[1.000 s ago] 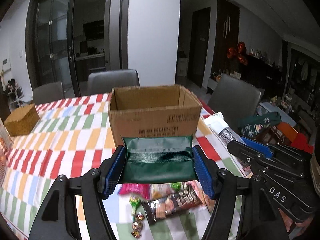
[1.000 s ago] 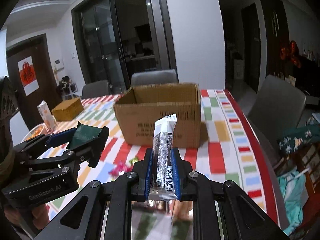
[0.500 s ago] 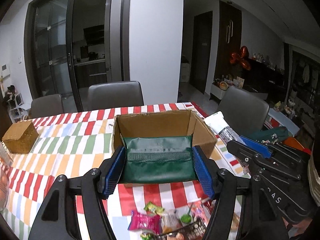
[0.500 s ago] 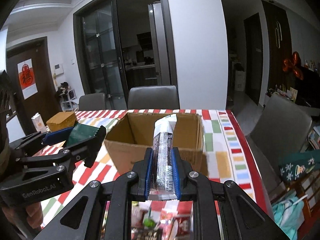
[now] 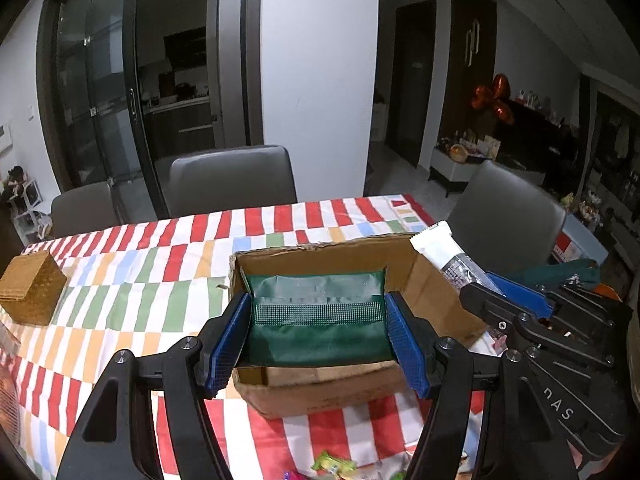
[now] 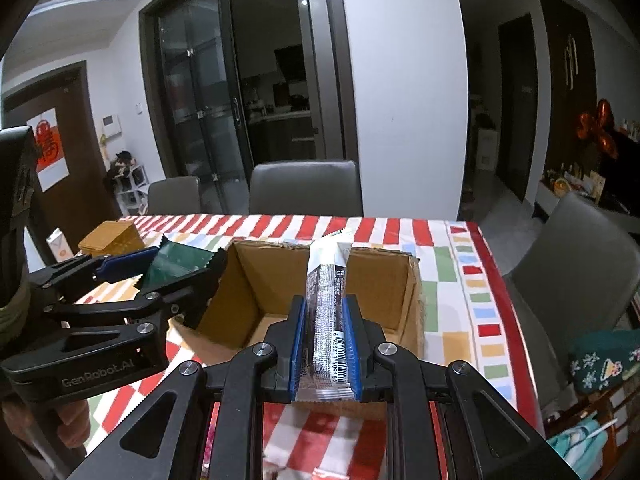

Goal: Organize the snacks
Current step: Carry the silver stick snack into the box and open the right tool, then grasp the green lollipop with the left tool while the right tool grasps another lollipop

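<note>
Cardboard box [image 6: 320, 304] is sitting open on the striped surface [image 5: 132, 292], grey chairs [image 5: 230, 180] and glass doors [image 6: 200, 120] standing behind. Loose snacks [image 5: 332, 464] are getting cut off at my lower edge. I'm clamping the left tool [image 5: 318, 336] on a green packet [image 5: 316, 332] over the box, the right tool [image 6: 325, 350] on a white wrapped bar [image 6: 326, 304].
</note>
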A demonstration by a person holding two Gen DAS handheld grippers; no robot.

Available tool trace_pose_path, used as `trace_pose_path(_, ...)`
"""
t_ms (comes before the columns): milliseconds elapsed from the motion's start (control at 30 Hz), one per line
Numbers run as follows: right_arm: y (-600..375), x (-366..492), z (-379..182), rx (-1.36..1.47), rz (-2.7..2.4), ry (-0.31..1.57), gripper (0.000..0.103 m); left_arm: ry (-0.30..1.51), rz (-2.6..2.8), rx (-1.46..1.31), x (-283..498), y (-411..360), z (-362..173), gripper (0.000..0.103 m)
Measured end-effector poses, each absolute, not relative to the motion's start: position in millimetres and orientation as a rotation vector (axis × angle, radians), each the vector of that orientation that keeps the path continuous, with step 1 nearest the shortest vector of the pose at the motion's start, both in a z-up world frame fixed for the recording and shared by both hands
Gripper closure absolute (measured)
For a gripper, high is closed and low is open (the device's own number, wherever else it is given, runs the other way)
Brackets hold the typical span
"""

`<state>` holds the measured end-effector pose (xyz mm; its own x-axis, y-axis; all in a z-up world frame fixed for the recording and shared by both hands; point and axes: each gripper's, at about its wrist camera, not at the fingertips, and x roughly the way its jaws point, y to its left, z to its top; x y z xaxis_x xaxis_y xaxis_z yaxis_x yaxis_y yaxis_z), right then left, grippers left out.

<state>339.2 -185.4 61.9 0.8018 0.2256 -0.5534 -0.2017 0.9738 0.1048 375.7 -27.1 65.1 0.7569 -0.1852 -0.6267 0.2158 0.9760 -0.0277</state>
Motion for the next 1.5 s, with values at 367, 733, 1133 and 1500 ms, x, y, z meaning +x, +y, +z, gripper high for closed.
trace_pose_path(367, -180.7, 379.3, 50.6, 0.046, 0.225, 0.672, 0.074, 0.766, -0.198, 0.018, 409.8, -25.3, 51.8, 0.023)
trace_pose_path(733, -183.0, 333.1, 62.2, 0.019, 0.215, 0.611, 0.065, 0.675, -0.143, 0.120, 343.9, -17.5, 68.1, 0.011)
trace_pose_path(1133, -170.9, 260.6, 54.5, 0.018, 0.300, 0.596, 0.065, 0.607, -0.136, 0.154, 261.5, -9.3, 75.5, 0.010)
trace_pose_path(1500, -164.5, 218.3, 31.1, 0.020, 0.325, 0.645, 0.065, 0.637, -0.120, 0.161, 212.6, -4.5, 53.0, 0.010)
